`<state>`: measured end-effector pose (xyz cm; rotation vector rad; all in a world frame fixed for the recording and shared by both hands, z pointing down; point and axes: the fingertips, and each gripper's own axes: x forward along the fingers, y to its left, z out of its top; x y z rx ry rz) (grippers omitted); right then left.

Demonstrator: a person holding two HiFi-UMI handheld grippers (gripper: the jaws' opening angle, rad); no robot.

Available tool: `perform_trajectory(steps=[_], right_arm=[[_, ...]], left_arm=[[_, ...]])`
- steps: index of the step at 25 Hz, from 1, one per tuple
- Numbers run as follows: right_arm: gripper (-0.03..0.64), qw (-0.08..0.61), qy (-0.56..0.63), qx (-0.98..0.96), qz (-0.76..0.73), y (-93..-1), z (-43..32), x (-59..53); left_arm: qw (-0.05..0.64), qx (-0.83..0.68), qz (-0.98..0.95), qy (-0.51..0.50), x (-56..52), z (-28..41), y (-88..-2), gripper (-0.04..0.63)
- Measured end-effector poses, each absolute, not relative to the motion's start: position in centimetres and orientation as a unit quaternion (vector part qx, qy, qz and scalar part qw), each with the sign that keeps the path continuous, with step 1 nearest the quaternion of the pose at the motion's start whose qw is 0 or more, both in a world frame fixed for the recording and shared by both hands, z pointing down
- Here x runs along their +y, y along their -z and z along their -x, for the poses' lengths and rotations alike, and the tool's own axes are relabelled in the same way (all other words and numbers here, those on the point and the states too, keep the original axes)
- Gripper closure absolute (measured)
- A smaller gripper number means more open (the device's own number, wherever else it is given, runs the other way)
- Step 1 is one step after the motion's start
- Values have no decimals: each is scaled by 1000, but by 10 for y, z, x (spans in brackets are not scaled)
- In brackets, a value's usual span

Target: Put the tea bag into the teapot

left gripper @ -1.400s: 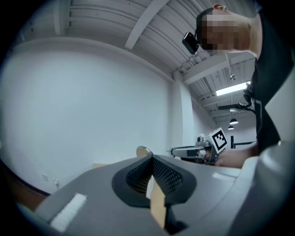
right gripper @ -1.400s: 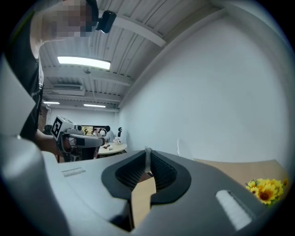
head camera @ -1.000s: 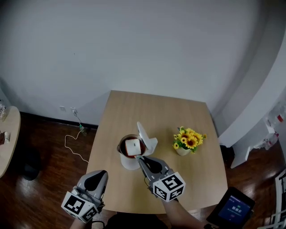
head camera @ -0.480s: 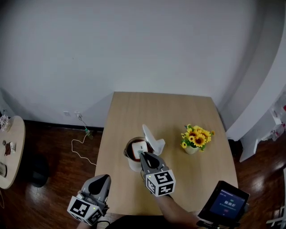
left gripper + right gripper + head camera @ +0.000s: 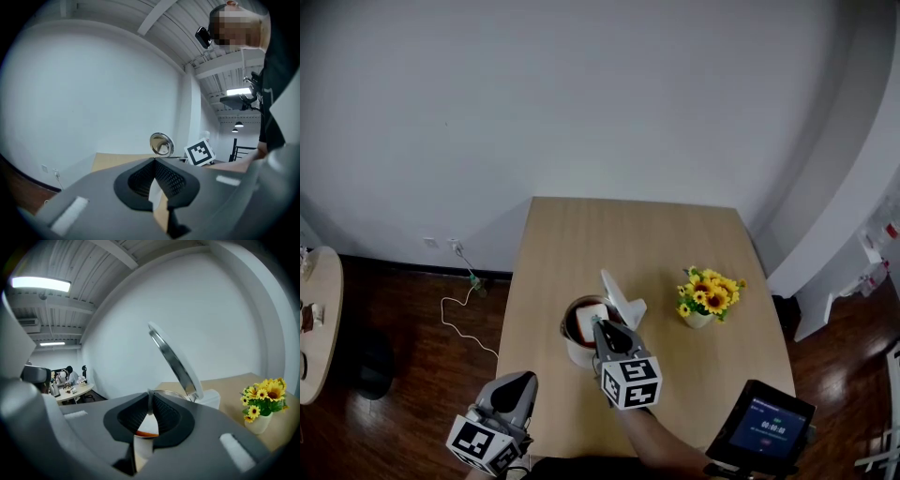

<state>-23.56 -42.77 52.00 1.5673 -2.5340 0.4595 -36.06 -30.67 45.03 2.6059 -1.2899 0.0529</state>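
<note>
A white teapot (image 5: 577, 349) stands near the middle of the wooden table (image 5: 619, 234), its lid (image 5: 617, 292) tipped open toward the right. The square white tea bag (image 5: 592, 318) sits in the pot's open mouth over dark liquid. My right gripper (image 5: 600, 328) is just over the near rim, its jaws shut, and a thin strip of the tea bag's string seems pinched at the tips (image 5: 149, 397). The open lid (image 5: 174, 363) rises beyond those jaws. My left gripper (image 5: 516, 384) is shut and empty, off the table's near left corner.
A small pot of yellow flowers (image 5: 708, 298) stands right of the teapot, also seen from the right gripper (image 5: 262, 404). A tablet (image 5: 759, 427) is at the lower right. A cable (image 5: 459, 309) lies on the dark floor, with a round side table (image 5: 314, 319) at the left.
My right gripper has drawn in closer to the teapot and stands steeper over its rim. The tea bag stays in the pot's mouth. The left gripper has hardly moved.
</note>
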Motion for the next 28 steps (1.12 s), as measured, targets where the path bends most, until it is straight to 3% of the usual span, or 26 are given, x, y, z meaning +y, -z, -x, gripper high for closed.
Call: perform_trajectory(steps=[12,28], right_arm=[[546,76,-158,-829,-530,-520,232,-433],[547,67,-129,-880,-453,-484,232,-372]], left_arm=[[122,-447,-886,-9,-305,369,-451,591],[109,-441,-891,-9,-301,351,-444,591]])
